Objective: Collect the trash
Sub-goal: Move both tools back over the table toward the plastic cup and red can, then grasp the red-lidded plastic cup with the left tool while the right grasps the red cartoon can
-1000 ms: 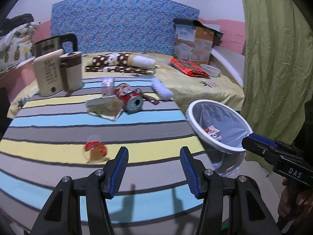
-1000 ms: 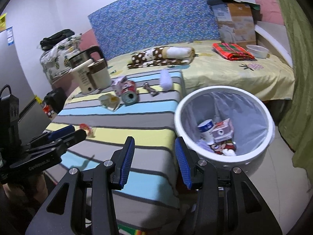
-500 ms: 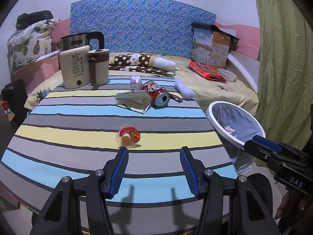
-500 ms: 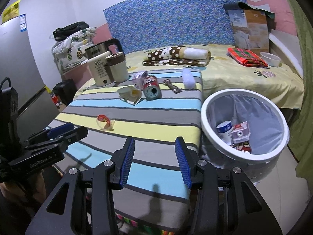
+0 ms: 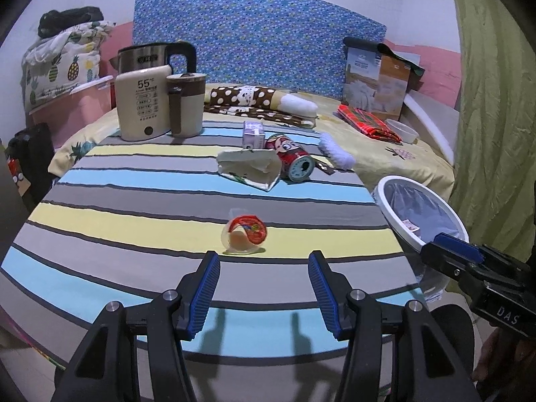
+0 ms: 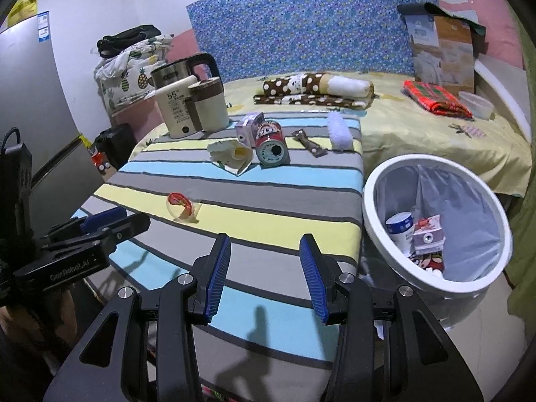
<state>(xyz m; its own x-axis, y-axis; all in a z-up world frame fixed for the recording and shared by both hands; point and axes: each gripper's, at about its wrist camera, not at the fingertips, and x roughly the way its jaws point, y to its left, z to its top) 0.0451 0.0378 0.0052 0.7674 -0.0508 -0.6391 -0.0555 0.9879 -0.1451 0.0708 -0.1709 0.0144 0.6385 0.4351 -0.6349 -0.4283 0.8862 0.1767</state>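
Left wrist view: a table w/ striped cloth (image 5: pixel 134 201) is seen, grey, yellow & blue bands, w/ a bed in yellow sheet (image 5: pixel 412 160) behind it and a blue patterned headboard (image 5: pixel 254 33) against the wall; a green curtain (image 5: pixel 492 100) is hung at right. The left gripper (image 5: pixel 264 288) is held w/ jaws wide apart, nothing between them. Just beyond its tips a small clear cup w/ red lid (image 5: pixel 245 234) is lying on a yellow stripe. Farther back a crumpled carton (image 5: pixel 249 169), a red can (image 5: pixel 294 160) on its side and a small purple box (image 5: pixel 253 134) are grouped together; a kettle (image 5: pixel 147 104) & mug (image 5: pixel 186 104) are stood at the far left. The white bin (image 5: pixel 415 214) is placed beside the table's right edge, its near rim covered by the right gripper (image 5: pixel 449 251); only scraps inside can be made out. Right wrist view: the same cloth (image 6: pixel 268 221) is shown from the right, a grey fridge (image 6: pixel 30 100) at left. The right gripper (image 6: pixel 264 271) is held partly open & empty, over the table's near edge. The cup (image 6: pixel 181 206) is seen well apart from it, nearer the left gripper (image 6: pixel 110 224), whose jaw gap can't be judged here. The bin (image 6: pixel 432 278), lined w/ a bag, is holding a white tub, a small box and other bits partly hidden by the rim. A dark wrapper (image 6: pixel 310 144) & white brush (image 6: pixel 338 130) are lying at the cloth's far edge; labels too small to read.
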